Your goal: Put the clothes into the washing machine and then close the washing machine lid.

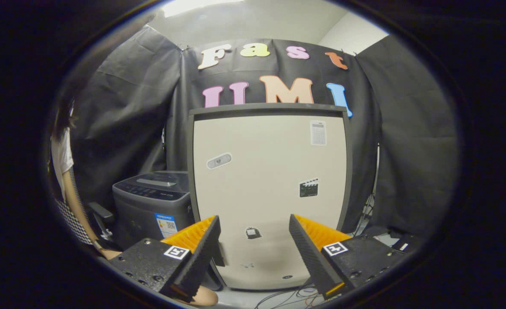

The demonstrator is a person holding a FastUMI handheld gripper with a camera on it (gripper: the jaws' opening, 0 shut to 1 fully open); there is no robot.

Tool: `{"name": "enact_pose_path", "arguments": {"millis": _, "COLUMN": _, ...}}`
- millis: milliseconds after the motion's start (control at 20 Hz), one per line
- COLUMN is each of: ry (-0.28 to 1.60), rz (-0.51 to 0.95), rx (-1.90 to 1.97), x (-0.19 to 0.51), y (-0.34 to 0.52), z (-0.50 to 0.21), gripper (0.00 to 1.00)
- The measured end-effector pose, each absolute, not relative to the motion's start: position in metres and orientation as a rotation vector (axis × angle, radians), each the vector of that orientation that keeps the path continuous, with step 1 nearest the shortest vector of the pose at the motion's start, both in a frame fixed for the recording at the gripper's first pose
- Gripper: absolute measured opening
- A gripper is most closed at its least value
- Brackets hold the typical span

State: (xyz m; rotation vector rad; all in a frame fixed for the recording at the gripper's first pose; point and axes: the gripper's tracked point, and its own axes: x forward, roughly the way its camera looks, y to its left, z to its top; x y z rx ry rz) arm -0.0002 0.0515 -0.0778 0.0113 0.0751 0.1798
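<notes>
A: Where does the gripper view sit?
B: On the gripper (255, 240), looking level along its two spread fingers (201, 249), nothing held between them.
A: Facing what?
B: A tall beige panel with a dark frame (270, 189), fairly near, straight ahead; dark grey washing machine (152, 206) beside it.

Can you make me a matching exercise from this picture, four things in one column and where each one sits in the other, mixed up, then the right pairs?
Things
1. washing machine
2. beige panel
3. gripper
4. cables

Places
A. on the floor below the beige panel, between the fingers
B. fingers open, nothing between them, pointing at the beige panel
C. low, beside the panel's left edge, beyond the left finger
D. standing upright straight ahead, in front of the black cloth wall

Pairs: 1-C, 2-D, 3-B, 4-A
</notes>
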Motion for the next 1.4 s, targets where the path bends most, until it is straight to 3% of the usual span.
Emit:
{"name": "enact_pose_path", "arguments": {"millis": 650, "ry": 0.072, "rz": 0.191, "rx": 0.034, "x": -0.045, "y": 0.045, "z": -0.072, "gripper": 0.97}}
{"name": "enact_pose_path", "arguments": {"millis": 1400, "ry": 0.092, "rz": 0.19, "rx": 0.029, "x": -0.043, "y": 0.048, "z": -0.078, "gripper": 0.97}}
